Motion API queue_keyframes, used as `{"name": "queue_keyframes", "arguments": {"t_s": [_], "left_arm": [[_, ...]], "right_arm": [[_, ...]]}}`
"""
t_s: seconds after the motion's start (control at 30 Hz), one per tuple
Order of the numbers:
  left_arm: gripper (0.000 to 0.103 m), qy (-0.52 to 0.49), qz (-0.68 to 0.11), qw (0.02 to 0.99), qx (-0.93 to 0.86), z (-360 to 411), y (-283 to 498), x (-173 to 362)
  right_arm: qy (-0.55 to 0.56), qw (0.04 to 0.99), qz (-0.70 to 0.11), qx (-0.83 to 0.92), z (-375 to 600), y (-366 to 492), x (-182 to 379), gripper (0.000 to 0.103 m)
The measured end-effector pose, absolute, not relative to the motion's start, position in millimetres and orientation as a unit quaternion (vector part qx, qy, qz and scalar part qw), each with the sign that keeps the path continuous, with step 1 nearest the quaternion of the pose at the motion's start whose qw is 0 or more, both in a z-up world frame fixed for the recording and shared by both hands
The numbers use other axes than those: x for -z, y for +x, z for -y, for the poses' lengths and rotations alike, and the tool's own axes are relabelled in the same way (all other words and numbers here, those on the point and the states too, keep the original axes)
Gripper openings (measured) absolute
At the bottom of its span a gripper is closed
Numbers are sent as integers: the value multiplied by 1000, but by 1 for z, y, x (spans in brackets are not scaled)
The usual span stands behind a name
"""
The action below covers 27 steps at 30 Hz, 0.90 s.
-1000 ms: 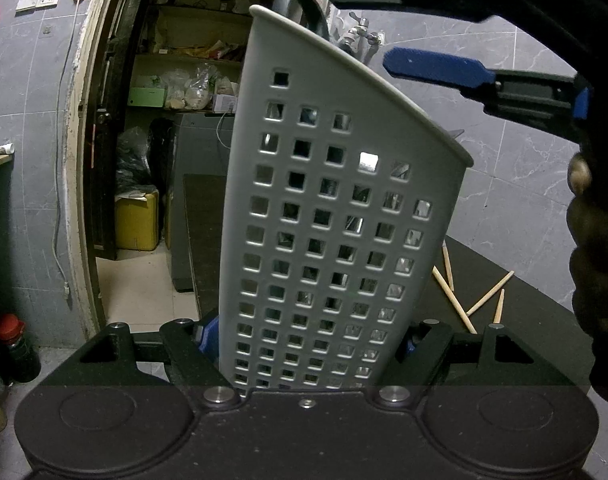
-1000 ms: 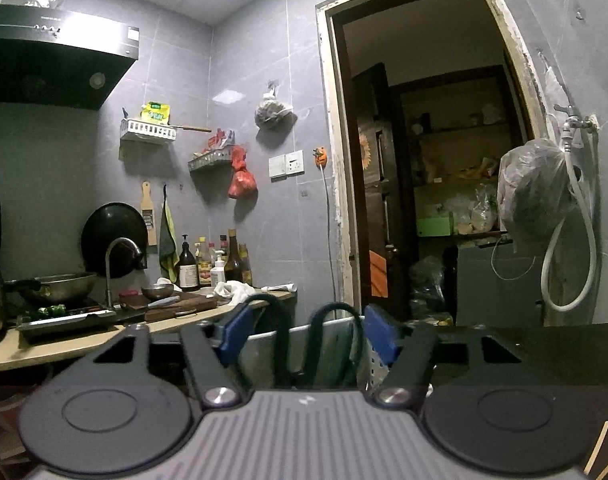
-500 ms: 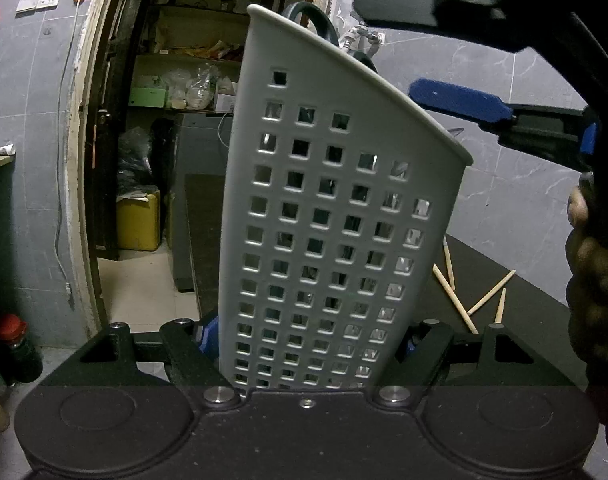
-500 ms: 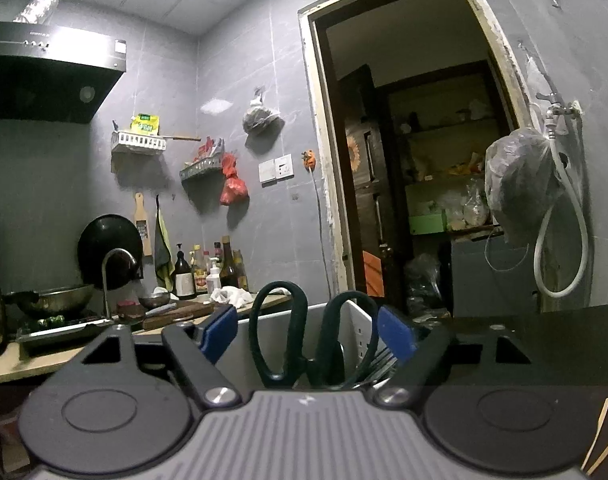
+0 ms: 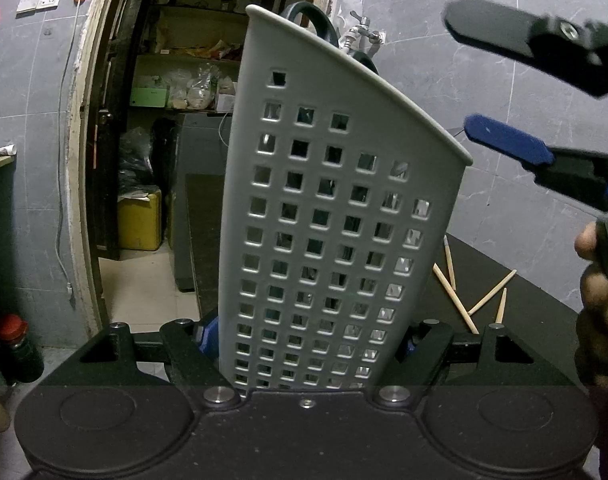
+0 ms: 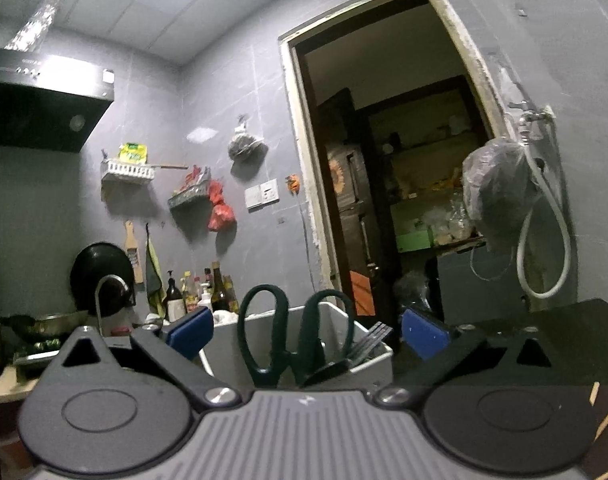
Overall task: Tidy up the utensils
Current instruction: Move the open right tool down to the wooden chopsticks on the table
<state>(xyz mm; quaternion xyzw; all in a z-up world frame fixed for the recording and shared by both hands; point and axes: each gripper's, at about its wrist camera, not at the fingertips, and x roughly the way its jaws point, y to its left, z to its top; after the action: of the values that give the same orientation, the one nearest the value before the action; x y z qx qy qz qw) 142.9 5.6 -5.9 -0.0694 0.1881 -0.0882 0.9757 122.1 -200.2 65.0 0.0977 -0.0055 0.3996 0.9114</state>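
A white perforated utensil holder [image 5: 336,208] stands upright, and my left gripper [image 5: 308,340] is shut on its lower part. Dark green scissors [image 6: 300,332] stand handles-up inside the holder [image 6: 368,364], beside some metal forks [image 6: 370,342]. My right gripper [image 6: 306,336] points level at the scissors' handles. Its jaws are opening, with the blue pads [image 6: 190,334] wide apart on either side and touching nothing. In the left wrist view that right gripper [image 5: 496,88] hovers at the holder's upper right, and the scissors' handle [image 5: 312,10] pokes above the rim.
Several wooden chopsticks [image 5: 454,294] lie on the black table [image 5: 524,292] right of the holder. A person's hand [image 5: 600,300] holds the right gripper at the frame's right edge. An open doorway [image 6: 404,200] lies behind, and a counter with bottles [image 6: 208,292] far left.
My right gripper's jaws have spread wide apart from the scissors' handles, and it has drawn back to the right of the holder. The scissors stay in the holder. The left gripper has not moved.
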Motion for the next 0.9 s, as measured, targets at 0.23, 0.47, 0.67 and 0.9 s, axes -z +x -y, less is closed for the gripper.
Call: {"name": "queue_keyframes", "arguments": {"t_s": [0.23,0.47,0.67,0.9], "left_arm": [[79,-69,-188,976,87,-5,143,6],[79,-68,-190,976,83,-4,143,4],[79,-68,-191,976,81,-2,143,4],[79,-66,-190,976,77,0,142,3]], "right_arm": [[146,917,12,-370,225,116,-46,103],[207,922,-3,-326,257,119,-15,103],[268,918,-47,-288,278,138,9,103],[320,907,-43,-271,297,142,25,103]]}}
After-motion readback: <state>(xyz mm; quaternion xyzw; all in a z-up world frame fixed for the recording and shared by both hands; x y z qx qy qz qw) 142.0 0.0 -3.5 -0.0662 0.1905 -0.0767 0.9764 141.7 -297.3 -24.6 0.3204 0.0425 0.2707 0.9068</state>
